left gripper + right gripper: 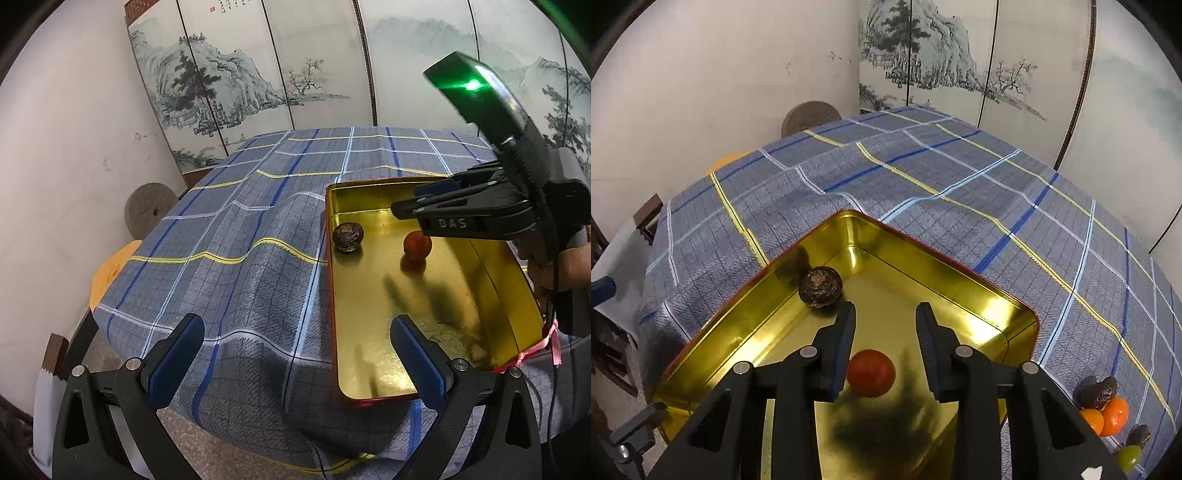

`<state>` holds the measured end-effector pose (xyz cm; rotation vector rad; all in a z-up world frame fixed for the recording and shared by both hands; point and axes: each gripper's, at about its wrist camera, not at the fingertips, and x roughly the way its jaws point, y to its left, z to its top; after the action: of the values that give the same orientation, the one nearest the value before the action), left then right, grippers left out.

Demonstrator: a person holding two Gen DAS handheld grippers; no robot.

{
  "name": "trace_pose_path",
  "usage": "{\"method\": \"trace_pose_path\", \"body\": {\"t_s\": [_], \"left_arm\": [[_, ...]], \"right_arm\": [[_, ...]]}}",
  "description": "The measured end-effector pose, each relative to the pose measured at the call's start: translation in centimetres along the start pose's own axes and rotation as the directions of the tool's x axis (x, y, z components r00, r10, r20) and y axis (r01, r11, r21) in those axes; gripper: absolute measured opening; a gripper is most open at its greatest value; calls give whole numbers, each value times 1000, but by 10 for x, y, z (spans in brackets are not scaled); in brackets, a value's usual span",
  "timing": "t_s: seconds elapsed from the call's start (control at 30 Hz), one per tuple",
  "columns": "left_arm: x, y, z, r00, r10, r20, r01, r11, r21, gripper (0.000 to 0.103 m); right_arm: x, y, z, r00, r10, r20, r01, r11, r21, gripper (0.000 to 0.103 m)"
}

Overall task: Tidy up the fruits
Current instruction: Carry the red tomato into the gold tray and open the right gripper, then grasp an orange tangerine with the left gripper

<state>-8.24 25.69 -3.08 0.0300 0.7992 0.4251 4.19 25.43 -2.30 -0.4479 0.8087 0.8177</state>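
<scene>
Two round fruits (870, 373) in gold tin (960, 273)

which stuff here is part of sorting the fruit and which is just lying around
Part of the job:
gold tin
red fruit
dark round fruit
oranges
green fruit
dark lumpy fruits

Just lying about:
plaid cloth
painted screen
round grey disc

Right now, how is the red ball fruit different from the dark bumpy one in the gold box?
The red fruit is smooth and bright; the dark fruit is brown-black and wrinkled. The red fruit lies out on the open floor of the gold tin, right under the right gripper; the dark fruit sits against the tin's wall near a corner. Both are round, loose and inside the tin.
</scene>
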Motion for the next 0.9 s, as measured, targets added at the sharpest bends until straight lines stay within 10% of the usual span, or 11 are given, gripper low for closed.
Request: {"method": "trace_pose_path", "body": {"t_s": [0.43,0.9], "left_arm": [[-5,-11,2,1000,5,9,-6,999,34,100],[-21,-71,16,999,-15,43,9,989,147,101]], "right_arm": [[-72,-12,-52,987,13,159,-25,997,74,32],[-156,-152,-201,938,-345,37,312,884,348,39]]}}
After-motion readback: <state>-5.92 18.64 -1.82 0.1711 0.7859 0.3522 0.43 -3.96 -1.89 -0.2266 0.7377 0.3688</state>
